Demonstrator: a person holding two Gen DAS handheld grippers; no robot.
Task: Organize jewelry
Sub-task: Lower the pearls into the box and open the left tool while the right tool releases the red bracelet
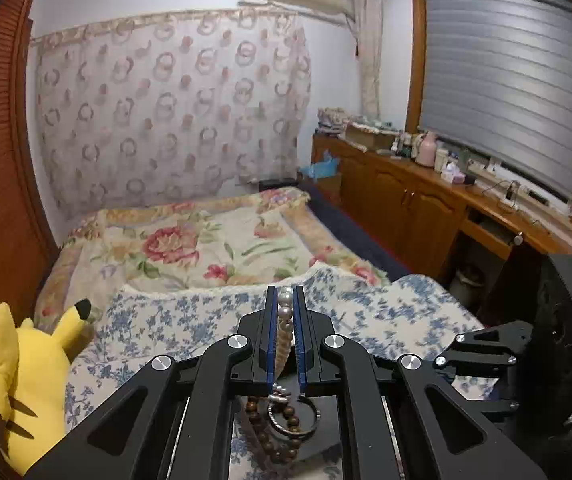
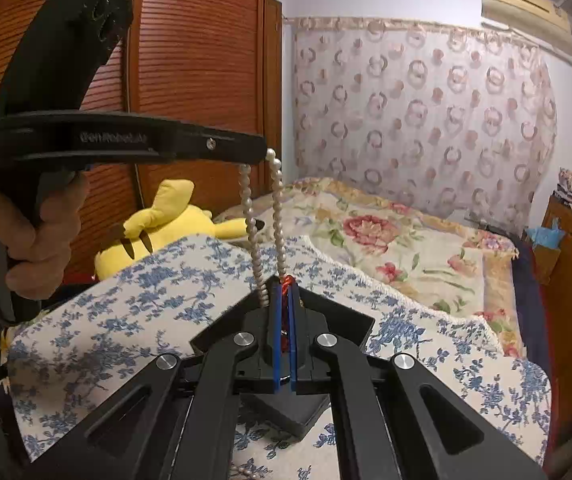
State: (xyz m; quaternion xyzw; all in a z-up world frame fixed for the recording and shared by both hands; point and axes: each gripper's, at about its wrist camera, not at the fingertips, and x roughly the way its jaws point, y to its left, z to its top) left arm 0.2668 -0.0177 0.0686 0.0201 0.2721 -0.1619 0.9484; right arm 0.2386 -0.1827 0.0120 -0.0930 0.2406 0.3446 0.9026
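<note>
Work surface: blue-floral quilt (image 2: 133, 300) over a bed; rose-print blanket (image 1: 205, 244) beyond it, patterned curtain (image 1: 173, 108) behind. Yellow plush (image 1: 25, 380) beside quilt. Left gripper (image 1: 285, 300) pinches pearl necklace (image 1: 285, 312) above quilt; wooden bead bracelet (image 1: 269, 436) on black tray (image 2: 286, 408). Right gripper (image 2: 284, 284) pinches red string (image 2: 286, 280). Writing on left gripper: illegible.

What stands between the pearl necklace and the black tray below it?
Nothing visible: the white pearl necklace hangs from the left claw straight to the black square tray, beside the right claw.
</note>
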